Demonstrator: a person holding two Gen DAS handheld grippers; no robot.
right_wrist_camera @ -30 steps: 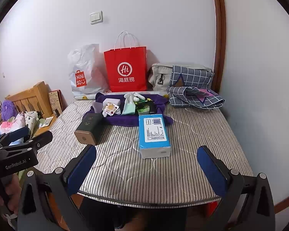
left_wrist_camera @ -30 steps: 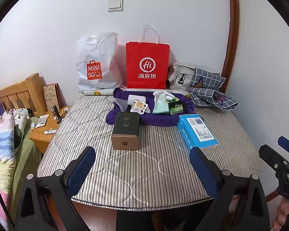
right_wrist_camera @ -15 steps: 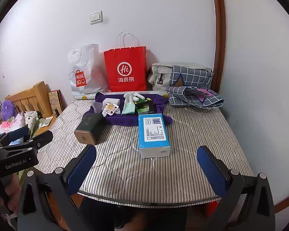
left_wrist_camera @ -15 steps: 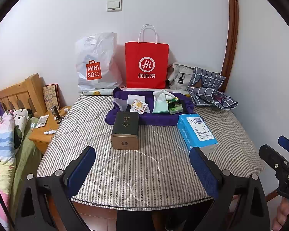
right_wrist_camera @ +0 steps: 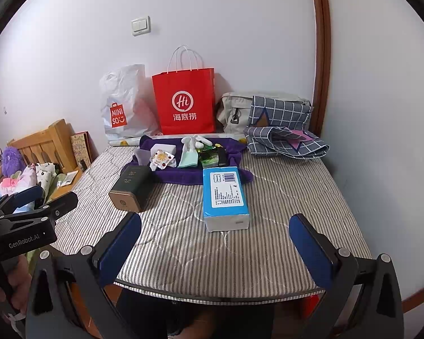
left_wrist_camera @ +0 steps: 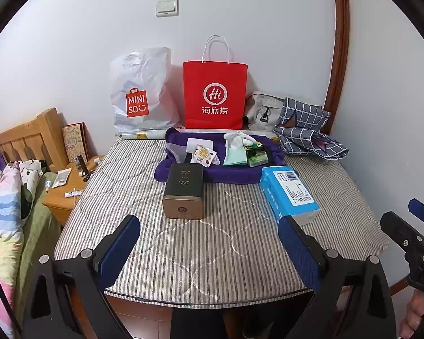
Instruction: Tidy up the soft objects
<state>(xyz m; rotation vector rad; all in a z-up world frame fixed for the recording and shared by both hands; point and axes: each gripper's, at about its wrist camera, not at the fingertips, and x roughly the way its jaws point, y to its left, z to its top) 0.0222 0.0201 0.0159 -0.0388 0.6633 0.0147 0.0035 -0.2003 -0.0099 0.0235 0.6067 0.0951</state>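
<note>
Grippers both hang wide open — left gripper [left_wrist_camera: 209, 243], right gripper [right_wrist_camera: 216, 241] — gripping nothing; when you pinch the mint sock [left_wrist_camera: 234, 156] on the purple towel [left_wrist_camera: 234, 173], grab its middle.

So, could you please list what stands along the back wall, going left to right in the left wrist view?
White crinkled Miniso plastic bag → red paper Haidilao bag with white handles → beige canvas bag → grey checked fabric bag.
</note>
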